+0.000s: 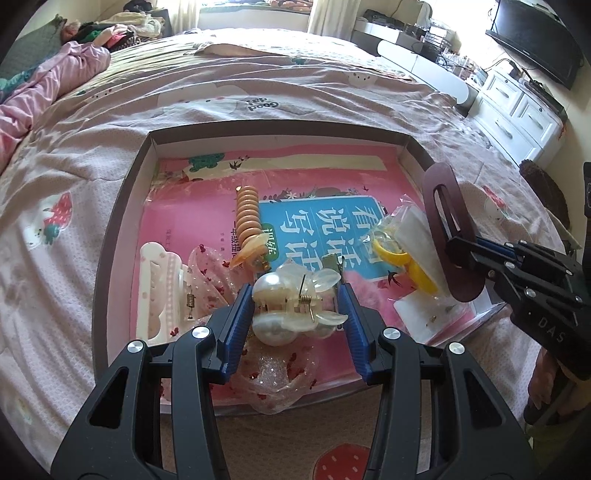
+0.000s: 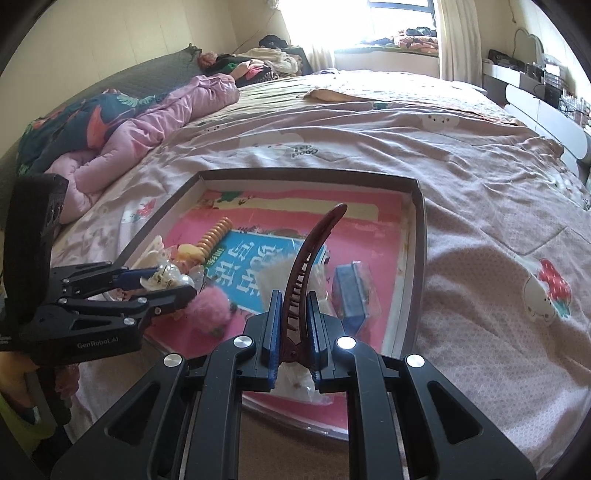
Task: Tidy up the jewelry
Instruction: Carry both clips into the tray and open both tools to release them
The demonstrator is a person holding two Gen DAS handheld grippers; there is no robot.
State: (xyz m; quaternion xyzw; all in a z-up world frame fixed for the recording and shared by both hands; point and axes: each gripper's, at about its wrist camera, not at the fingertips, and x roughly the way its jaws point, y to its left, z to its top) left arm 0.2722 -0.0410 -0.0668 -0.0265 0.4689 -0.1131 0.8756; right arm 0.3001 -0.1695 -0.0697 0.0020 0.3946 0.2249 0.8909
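Holding pearl claw clip (image 1: 295, 306), left claw (image 1: 295, 321); right claw (image 2: 293, 332) clamped on maroon hair clip (image 2: 306, 266). Lower each gently into tray (image 1: 122, 206), apart.

A bed (image 1: 258, 110) under a pale pink sheet printed with strawberries and cartoon animals fills most of both views. A crumpled pink quilt (image 2: 155, 122) lies along its far left side, beside a dark floral pillow (image 2: 74, 118). A heap of clothes (image 2: 266, 61) sits at the head near a bright window (image 2: 399, 22) with cream curtains (image 2: 458, 40). To the right stand white drawers (image 1: 517, 114) and a dark TV (image 1: 535, 40) above them.
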